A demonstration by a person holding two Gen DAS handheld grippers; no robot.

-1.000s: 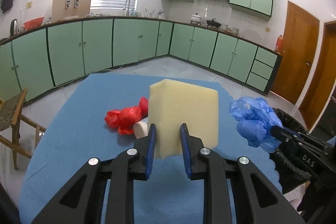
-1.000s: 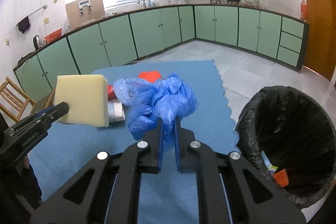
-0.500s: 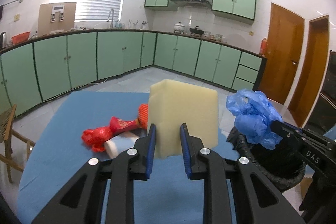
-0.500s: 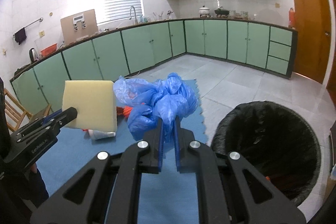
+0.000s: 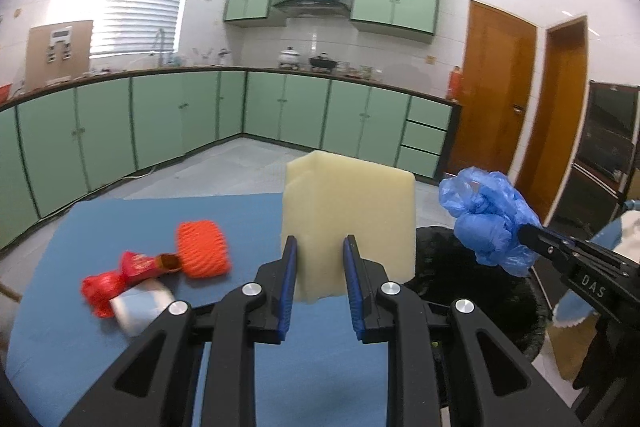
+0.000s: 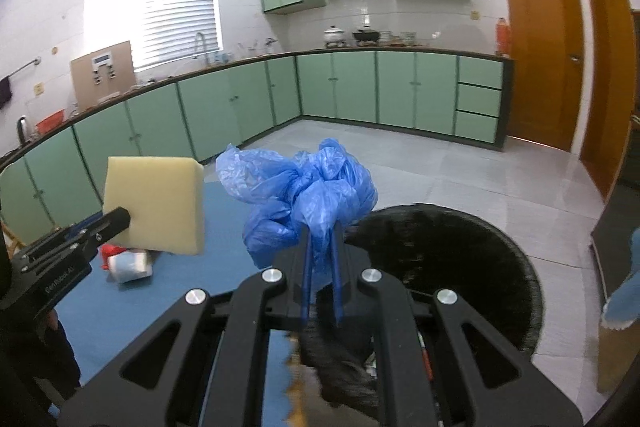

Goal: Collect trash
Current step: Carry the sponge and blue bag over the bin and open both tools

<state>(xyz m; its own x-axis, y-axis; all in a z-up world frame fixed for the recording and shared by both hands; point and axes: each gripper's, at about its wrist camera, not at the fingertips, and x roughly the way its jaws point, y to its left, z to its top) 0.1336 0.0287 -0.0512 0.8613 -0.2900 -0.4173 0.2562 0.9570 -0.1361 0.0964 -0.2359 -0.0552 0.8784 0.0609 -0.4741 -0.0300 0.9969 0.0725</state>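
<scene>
My left gripper point(image 5: 319, 247) is shut on a pale yellow foam block point(image 5: 352, 211) and holds it in the air near the table's right edge; the block also shows in the right wrist view point(image 6: 156, 203). My right gripper point(image 6: 321, 231) is shut on a crumpled blue plastic bag point(image 6: 304, 195) and holds it over the near rim of a black-lined trash bin point(image 6: 460, 267). In the left wrist view the bag point(image 5: 488, 219) hangs above the bin point(image 5: 444, 259). A red wrapper point(image 5: 116, 277), an orange foam net point(image 5: 202, 249) and a white roll point(image 5: 142, 307) lie on the blue table cover point(image 5: 80, 327).
Green kitchen cabinets point(image 5: 160, 123) run along the far walls. Wooden doors point(image 5: 496, 91) stand at the right. Tiled floor point(image 6: 480, 163) lies beyond the bin. A dark appliance point(image 5: 608, 147) stands at the far right.
Both grippers have risen and swung to the right with their loads. The blue bag now hangs over the bin's rim, and the foam block is closer to the bin.
</scene>
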